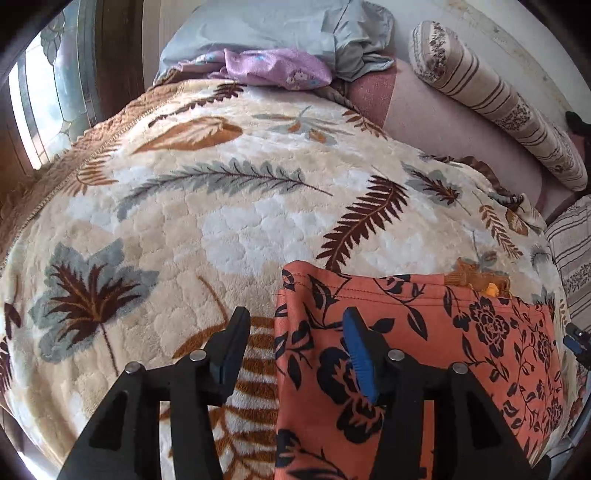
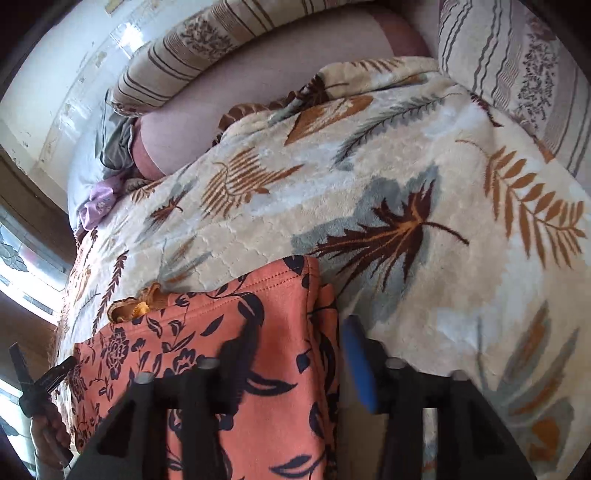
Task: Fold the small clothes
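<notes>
Left wrist view: left gripper (image 1: pixel 295 334) spread wide, nothing between its fingers; black left finger over the plush cream blanket with brown and grey leaf print (image 1: pixel 229 206), blue-padded right finger (image 1: pixel 360 354) over the orange-red garment with dark floral print (image 1: pixel 424 343), contact unclear. Garment lies flat on the blanket at lower right, stitched hem along its far edge, straight left edge running between the two fingers; a bit of mustard-yellow ruffled fabric (image 1: pixel 476 280) peeks out at the far edge. Right gripper tip visible at the right frame edge beside the garment. Beyond the blanket: crumpled lilac floral cloth (image 1: pixel 273 68), pale blue-grey sheet (image 1: pixel 280 29), pink mattress cover (image 1: pixel 436 122), striped beige bolster pillow (image 1: pixel 495 103), patterned glass window (image 1: pixel 55 92) at left. Right wrist view: right gripper (image 2: pixel 295 345) also released and wide, holding nothing, blurred; black finger over the garment's right part, blue finger (image 2: pixel 358 365) over the blanket just past the garment's right edge. Left gripper seen at far left next to the garment. White wall (image 2: pixel 74 74) behind the bolster.
</notes>
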Available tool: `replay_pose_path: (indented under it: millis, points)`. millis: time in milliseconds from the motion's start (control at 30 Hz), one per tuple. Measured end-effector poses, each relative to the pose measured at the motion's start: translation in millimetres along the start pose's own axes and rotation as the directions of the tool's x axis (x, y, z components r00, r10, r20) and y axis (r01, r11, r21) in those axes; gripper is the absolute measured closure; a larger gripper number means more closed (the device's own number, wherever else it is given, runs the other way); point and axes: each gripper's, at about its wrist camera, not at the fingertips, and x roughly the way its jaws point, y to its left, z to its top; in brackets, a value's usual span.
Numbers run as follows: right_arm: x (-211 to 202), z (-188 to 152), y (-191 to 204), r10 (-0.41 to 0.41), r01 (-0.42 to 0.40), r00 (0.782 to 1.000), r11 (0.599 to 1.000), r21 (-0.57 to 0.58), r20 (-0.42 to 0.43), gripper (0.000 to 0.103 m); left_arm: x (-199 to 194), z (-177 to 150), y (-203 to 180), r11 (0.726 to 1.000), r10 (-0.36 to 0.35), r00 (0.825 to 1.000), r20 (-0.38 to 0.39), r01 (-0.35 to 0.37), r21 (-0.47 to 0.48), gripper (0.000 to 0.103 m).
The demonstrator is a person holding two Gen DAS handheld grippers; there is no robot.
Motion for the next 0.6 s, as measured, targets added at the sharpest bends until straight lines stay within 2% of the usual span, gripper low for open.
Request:
replay_pose_path:
  millis: [67, 133, 200, 233, 300, 333, 367, 400, 467, 533, 600]
  points:
    - [-26, -11, 14, 0.069, -0.068, 0.997, 0.997, -0.027, 0.019, 0.03, -26, -14, -4, 1.0, -0.006, 0.999, 0.033, 0.006, 0.015, 0.046]
    - [-45, -28, 31, 0.162, -0.161, 0.987, 0.985, -0.055, 0.012, 0.03, -45, -33, -9, 0.999, -0.014, 0.999, 0.034, 0.013, 0.036, 0.042]
    - [-50, -49, 41, 0.244, -0.245, 0.969, 0.968, -0.053, -0.029, 0.028, -48, -59, -13, 0.999, 0.015, 1.0, 0.002, -0.015, 0.049, 0.04]
    - [-46, -61, 41, 0.259, -0.261, 0.964, 0.965, -0.033, -0.056, 0.025, -42, -72, -13, 0.998, 0.046, 0.998, -0.044, -0.044, 0.051, 0.04]
    - [-25, -84, 31, 0.204, -0.205, 0.972, 0.979, 0.011, -0.119, 0.023, -20, -99, -6, 0.997, 0.08, 0.983, -0.166, -0.076, 0.031, 0.039]
    - [-11, -94, 20, 0.148, -0.14, 0.974, 0.988, 0.058, -0.17, 0.023, -23, -107, 0, 0.998, 0.058, 0.989, -0.14, -0.058, -0.002, 0.038]
    - [-6, -101, 11, 0.165, -0.147, 0.969, 0.984, 0.104, -0.184, 0.024, -32, -109, 3, 0.998, 0.059, 0.991, -0.123, -0.061, -0.015, 0.037]
    - [-15, -103, 9, 0.18, -0.165, 0.973, 0.98, 0.112, -0.143, 0.024, -38, -108, 4, 0.997, 0.067, 0.988, -0.139, -0.071, -0.018, 0.038]
    - [-35, -103, 18, 0.17, -0.162, 0.98, 0.983, 0.082, -0.101, 0.024, -59, -106, 6, 0.997, 0.064, 0.994, -0.089, -0.067, -0.03, 0.038]
    - [-51, -104, 28, 0.208, -0.206, 0.977, 0.977, 0.045, -0.054, 0.023, -69, -110, 7, 0.997, 0.075, 0.995, -0.066, -0.077, -0.028, 0.038]
    - [-51, -109, 31, 0.212, -0.21, 0.975, 0.977, 0.029, -0.061, 0.019, -50, -121, 13, 0.995, 0.086, 0.984, -0.159, -0.093, -0.037, 0.038]
